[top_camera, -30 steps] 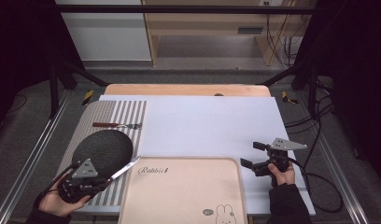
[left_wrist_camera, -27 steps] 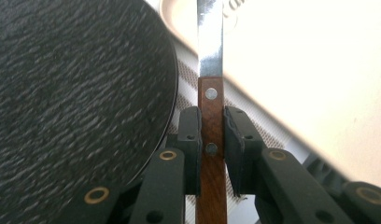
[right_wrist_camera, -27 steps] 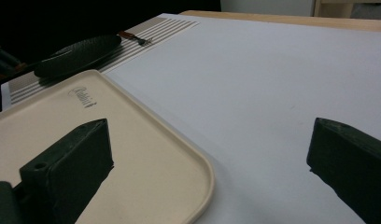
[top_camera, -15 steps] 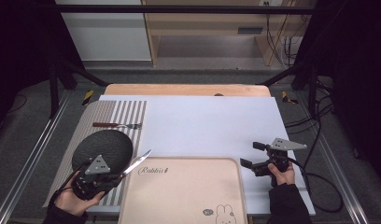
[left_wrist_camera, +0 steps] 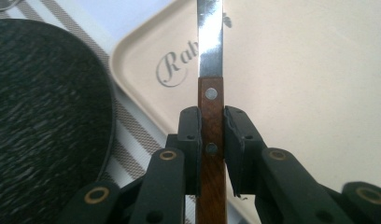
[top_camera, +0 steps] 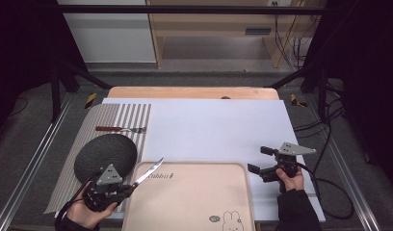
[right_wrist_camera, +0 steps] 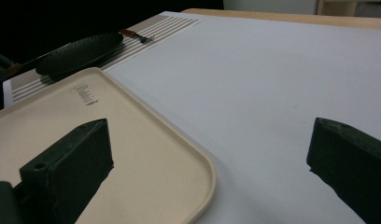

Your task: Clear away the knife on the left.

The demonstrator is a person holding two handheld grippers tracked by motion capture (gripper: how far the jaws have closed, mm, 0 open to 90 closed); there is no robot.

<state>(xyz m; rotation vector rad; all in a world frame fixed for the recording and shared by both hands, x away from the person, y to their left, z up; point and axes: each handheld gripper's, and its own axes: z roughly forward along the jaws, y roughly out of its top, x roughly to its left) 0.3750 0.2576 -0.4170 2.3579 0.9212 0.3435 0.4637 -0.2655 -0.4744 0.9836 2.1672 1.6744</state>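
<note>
Beige tray (top_camera: 194,202) — "Rabbit" lettering (left_wrist_camera: 172,70) — under clamped knife (left_wrist_camera: 210,93).

The knife (left_wrist_camera: 211,116) has a reddish-brown wooden handle with silver rivets and a shiny steel blade. The tray (top_camera: 194,211) is cream-beige, with grey script lettering and a small rabbit drawing. At lower left, the plate (top_camera: 105,155) is speckled charcoal-black. The placemat (top_camera: 122,115) is beige-and-white striped.

High view looks forward and down on the whole table (top_camera: 214,125) from afar; left gripper view sits close over the tray (left_wrist_camera: 319,93) corner, right gripper view low across it, all sharing the tray (right_wrist_camera: 146,154).
</note>
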